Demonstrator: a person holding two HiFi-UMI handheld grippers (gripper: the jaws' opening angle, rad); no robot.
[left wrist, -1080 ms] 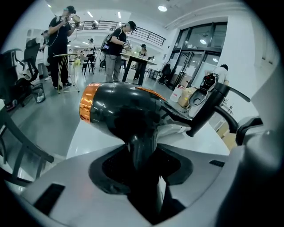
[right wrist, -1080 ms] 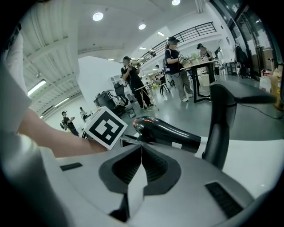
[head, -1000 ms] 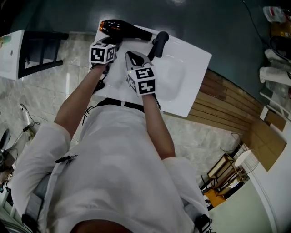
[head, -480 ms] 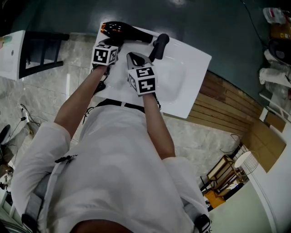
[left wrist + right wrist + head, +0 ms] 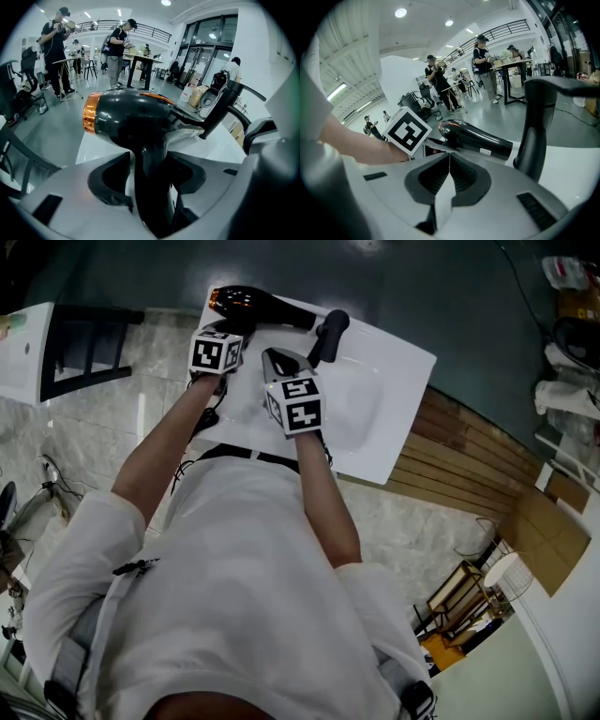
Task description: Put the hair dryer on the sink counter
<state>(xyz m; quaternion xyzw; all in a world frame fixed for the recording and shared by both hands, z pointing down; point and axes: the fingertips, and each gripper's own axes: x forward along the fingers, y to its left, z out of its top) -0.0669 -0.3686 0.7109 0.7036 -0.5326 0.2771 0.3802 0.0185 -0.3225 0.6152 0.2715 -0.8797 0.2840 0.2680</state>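
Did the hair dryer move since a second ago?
No. The hair dryer lies at the same back edge of the sink counter, one end just as near the black faucet.

Your glossy black plastic hair dryer [image 5: 126, 124] has a smooth shell that mirrors the ceiling lights, and a shiny copper-coloured metallic band [image 5: 91, 112] at one end. The white rectangular sink counter [image 5: 380, 442] looks smooth and glazed. The black faucet [image 5: 328, 332] is matt. Your right gripper [image 5: 449, 157] is matt grey plastic with ribbed black pads [image 5: 462, 173]. The brown slatted panel [image 5: 469, 442] looks like wood.
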